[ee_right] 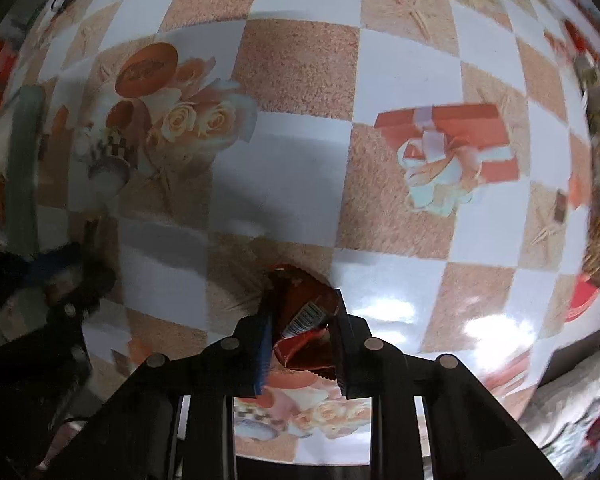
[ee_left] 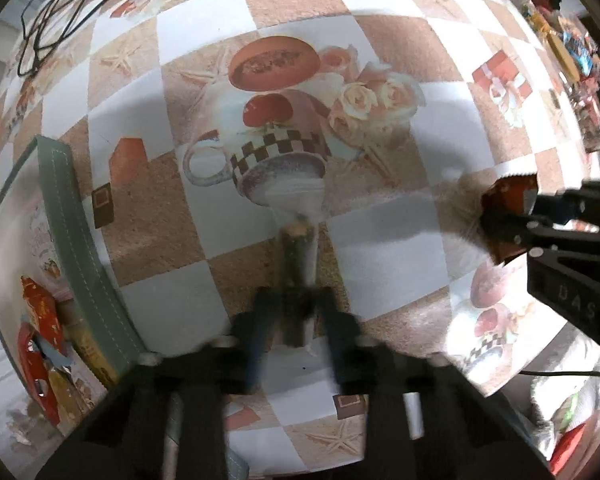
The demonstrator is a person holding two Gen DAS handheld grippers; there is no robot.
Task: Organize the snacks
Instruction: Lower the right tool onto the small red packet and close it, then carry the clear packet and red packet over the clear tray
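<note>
**Two snacks held above the checked tablecloth**

At the far left of the left wrist view, a green-rimmed box point(ee_left: 74, 248) sat on the table, with red and gold snack packets point(ee_left: 40, 344) lying inside it. Black cables point(ee_left: 56, 12) trailed across the top left corner of the checked tablecloth point(ee_left: 384, 40), whose print showed cups, roses and starfish. In the middle, the left gripper point(ee_left: 296, 308) was clenched on a slim dark snack stick point(ee_left: 296, 252), which pointed forward between the blurred fingers point(ee_left: 260, 320) and ended in a yellowish tip over the printed cup. To the right, the right gripper point(ee_left: 512, 224) reached in from the edge, grasping a reddish-brown snack packet point(ee_left: 508, 196) with a serrated end, held above the cloth. At the far right edge a heap of mixed snacks point(ee_left: 572, 52) lay along the table's rim, too small to tell apart.

In the right wrist view, the green box rim point(ee_right: 24, 168) stood at the far left, with the left gripper point(ee_right: 60, 272) below it, blurred. In the centre the right gripper point(ee_right: 300, 320) was closed on the same packet point(ee_right: 300, 304), whose barcode faced the camera. A printed gift box point(ee_right: 456, 144) lay on the cloth to the right
</note>
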